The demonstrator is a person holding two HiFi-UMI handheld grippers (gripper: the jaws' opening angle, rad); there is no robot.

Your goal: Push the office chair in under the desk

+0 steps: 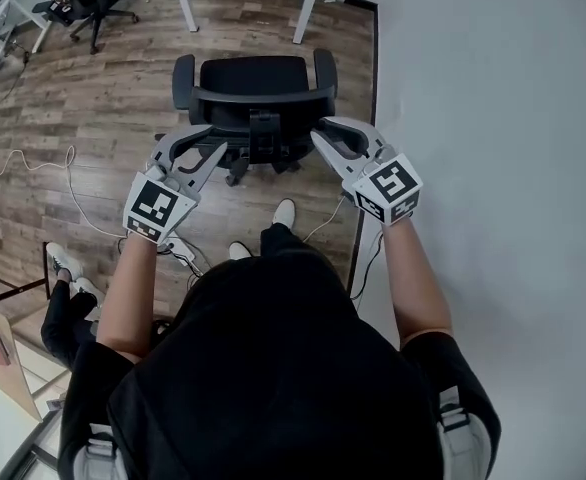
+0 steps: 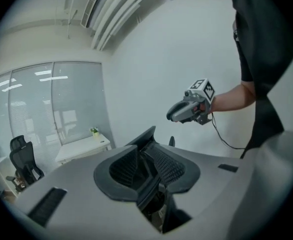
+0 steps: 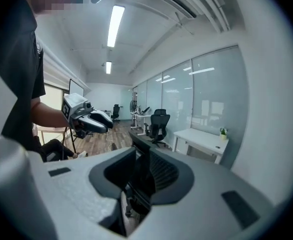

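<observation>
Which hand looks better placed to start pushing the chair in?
Right, but only slightly: the right tongs reach a little nearer the back of the chair than the left tongs. Both flank it, so a two-handed push looks likeliest.

Left gripper [image 2: 145, 156]: fingers [image 2: 122, 168] slightly apart, dark chair back [image 2: 145, 135] edge showing in the gap. Right gripper [image 2: 172, 115] beyond the fingers, up-right. White tabletop [image 2: 81, 148] beyond, left.
</observation>
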